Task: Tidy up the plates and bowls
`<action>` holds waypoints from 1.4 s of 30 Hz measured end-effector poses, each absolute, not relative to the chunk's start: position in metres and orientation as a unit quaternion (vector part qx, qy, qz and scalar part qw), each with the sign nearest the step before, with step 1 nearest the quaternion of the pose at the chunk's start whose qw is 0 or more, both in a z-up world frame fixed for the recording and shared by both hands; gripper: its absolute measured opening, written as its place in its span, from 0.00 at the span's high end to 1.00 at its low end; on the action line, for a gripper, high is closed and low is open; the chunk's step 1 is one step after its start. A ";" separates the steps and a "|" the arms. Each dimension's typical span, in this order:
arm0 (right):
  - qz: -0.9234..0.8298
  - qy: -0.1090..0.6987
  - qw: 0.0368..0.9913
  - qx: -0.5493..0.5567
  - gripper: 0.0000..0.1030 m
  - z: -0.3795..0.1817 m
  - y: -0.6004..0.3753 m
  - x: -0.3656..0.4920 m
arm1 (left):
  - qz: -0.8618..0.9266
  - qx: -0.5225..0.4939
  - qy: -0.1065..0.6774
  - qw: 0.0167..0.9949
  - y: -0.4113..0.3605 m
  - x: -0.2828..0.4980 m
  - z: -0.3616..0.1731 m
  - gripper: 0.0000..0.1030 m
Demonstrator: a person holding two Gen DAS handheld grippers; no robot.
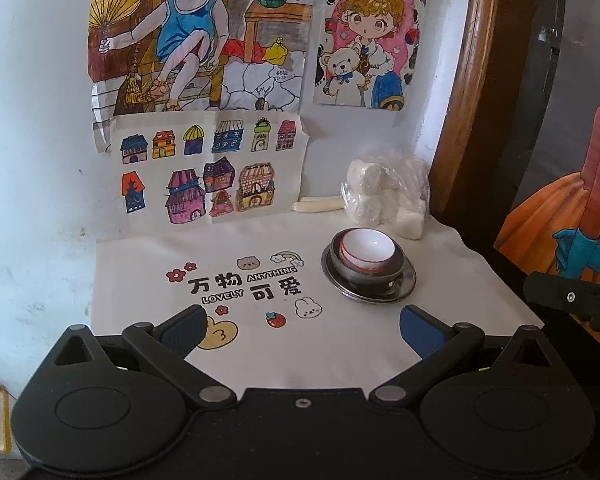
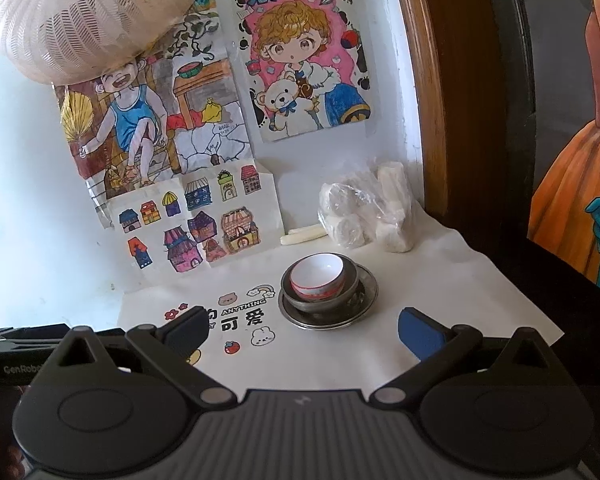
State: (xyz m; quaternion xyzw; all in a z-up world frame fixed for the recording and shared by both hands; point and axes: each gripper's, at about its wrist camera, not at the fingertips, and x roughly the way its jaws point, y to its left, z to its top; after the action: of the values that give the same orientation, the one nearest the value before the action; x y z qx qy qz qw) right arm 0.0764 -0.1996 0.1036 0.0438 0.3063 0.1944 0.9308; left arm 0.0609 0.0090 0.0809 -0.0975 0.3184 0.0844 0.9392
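A small white bowl with a red band sits inside a dark metal bowl, which sits on a round metal plate. The stack stands on a white printed cloth at the right rear. My left gripper is open and empty, held back from the stack, which lies ahead and to its right. My right gripper is open and empty, the stack just ahead of it.
A clear bag of white lumps and a pale stick lie behind the stack against the wall with drawings. A wooden frame bounds the right. A mesh food cover hangs at upper left.
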 end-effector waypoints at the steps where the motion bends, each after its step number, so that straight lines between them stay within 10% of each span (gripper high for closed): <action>1: 0.193 0.306 0.931 0.044 0.00 0.104 -0.201 0.076 | 0.085 -0.096 0.318 0.939 0.008 0.060 0.081 0.01; 42: 0.194 0.356 0.914 0.010 0.00 0.079 -0.218 0.085 | 0.106 -0.094 0.337 0.931 -0.012 0.068 0.055 0.01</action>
State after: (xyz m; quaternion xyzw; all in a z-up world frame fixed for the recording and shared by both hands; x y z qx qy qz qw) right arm 0.0850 -0.2182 0.0787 0.0104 0.3563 0.1943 0.9139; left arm 0.0680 -0.0125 0.0547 -0.0937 0.3369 0.1064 0.9308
